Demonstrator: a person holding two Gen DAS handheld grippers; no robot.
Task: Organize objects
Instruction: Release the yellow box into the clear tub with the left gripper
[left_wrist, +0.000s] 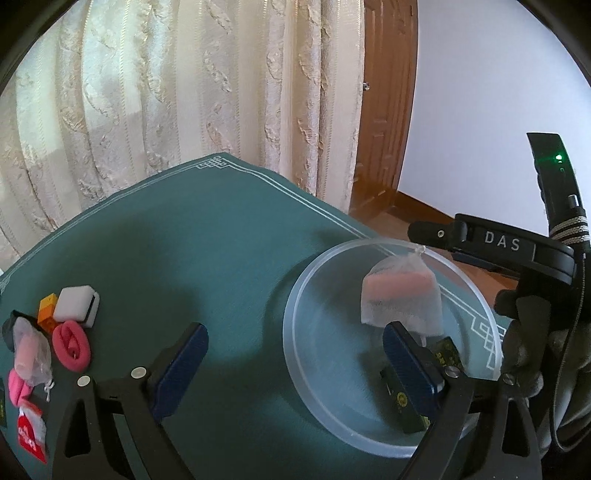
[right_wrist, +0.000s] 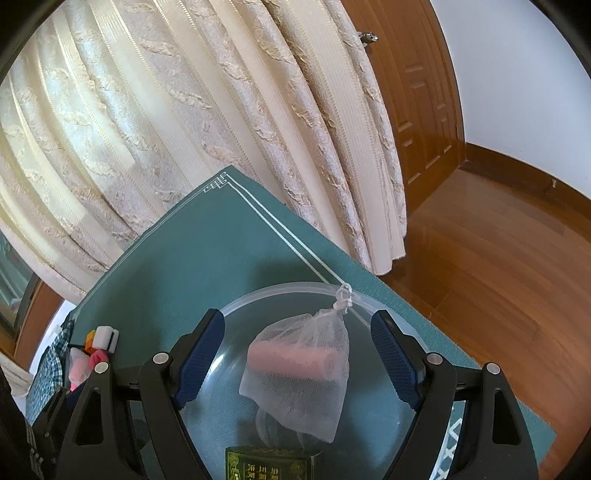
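- Left wrist view: my left gripper (left_wrist: 293, 363) hangs with its jaws wide apart and nothing between them, 1 blue pad over bare cloth, the other over the bowl.
- Right wrist view: my right gripper (right_wrist: 297, 360) is also spread wide, jaws on either side of the mesh bag (right_wrist: 301, 373) without touching it.
- That bag, white net with a pink roll inside, sits in the clear round bowl (left_wrist: 295, 314), its knotted drawstring lying toward the far rim.
- From the left camera the bag (left_wrist: 402, 301) stands upright in the bowl's far half.
- A dark green box (right_wrist: 269, 463) with gold print lies in the bowl too, at the near side, just below the bag.
- The bowl (right_wrist: 391, 314) rests on the teal tablecloth (left_wrist: 207, 236), near the table's right edge.
- Well apart, at the cloth's left side, a cluster waits: a white block (left_wrist: 75, 304), an orange cube (left_wrist: 48, 306), a pink ring (left_wrist: 71, 343), a 2nd mesh bag (left_wrist: 31, 350) and a red packet (left_wrist: 31, 432).
- My right gripper's body shows in the left view at the right edge, above the bowl's rim.
- Cream curtains (left_wrist: 166, 85) hang behind the table, a wooden door (right_wrist: 424, 92) beside them.
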